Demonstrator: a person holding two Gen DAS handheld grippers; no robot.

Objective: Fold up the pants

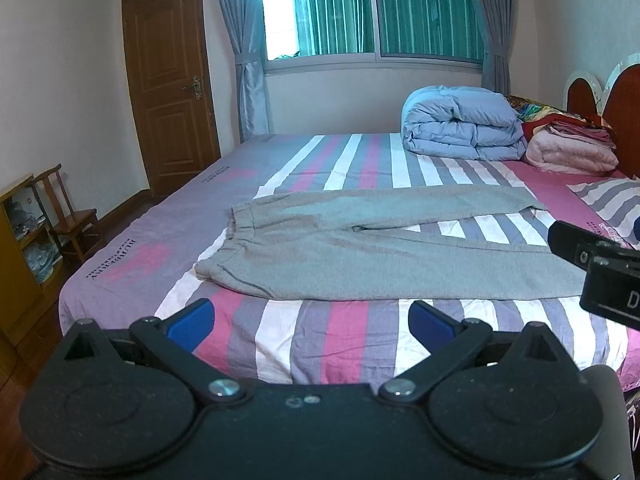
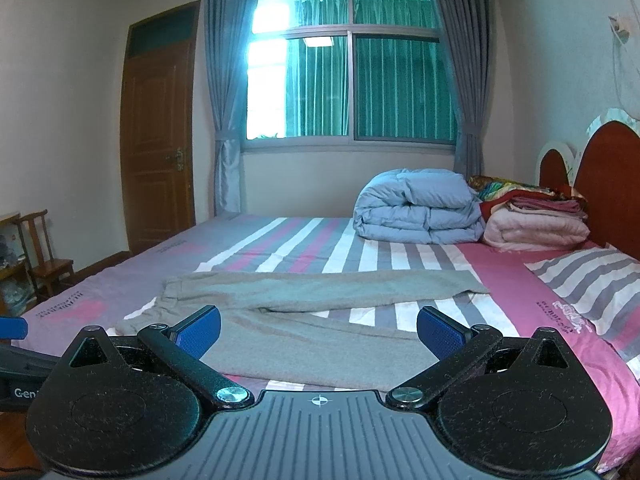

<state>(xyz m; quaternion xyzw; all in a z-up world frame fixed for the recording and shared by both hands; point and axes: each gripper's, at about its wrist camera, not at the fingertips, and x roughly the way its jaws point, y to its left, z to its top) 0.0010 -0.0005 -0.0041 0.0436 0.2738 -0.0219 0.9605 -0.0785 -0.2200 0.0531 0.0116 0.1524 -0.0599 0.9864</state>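
- Lying flat on the striped bed [image 1: 340, 344], the grey pants [image 1: 360, 248] stretch along its near edge, waistband toward the foot end by the door, legs running toward the headboard [image 2: 608, 184] and spread in a narrow V.
- Both tools hang short of the cloth: the left gripper [image 1: 312, 320] has its blue pads spread wide with nothing between them, and the right gripper [image 2: 320, 330] is likewise wide apart and empty, aimed over the near leg.
- Nothing looks folded yet, so the step in hand is most likely the first fold, one leg laid over the other.
- A good start pinches the near leg's outer edge at two well-separated places, one close to the waistband, one toward the cuff, catching both layers of fabric.
- Both tools should lift only a little and travel together toward the far leg, so the knit does not sag or twist.
- Seams and waistband corners should line up before release.
- The folded blue duvet [image 1: 460, 124] and pink blankets [image 1: 572, 148] at the far head corner sit well apart and pose no obstacle.
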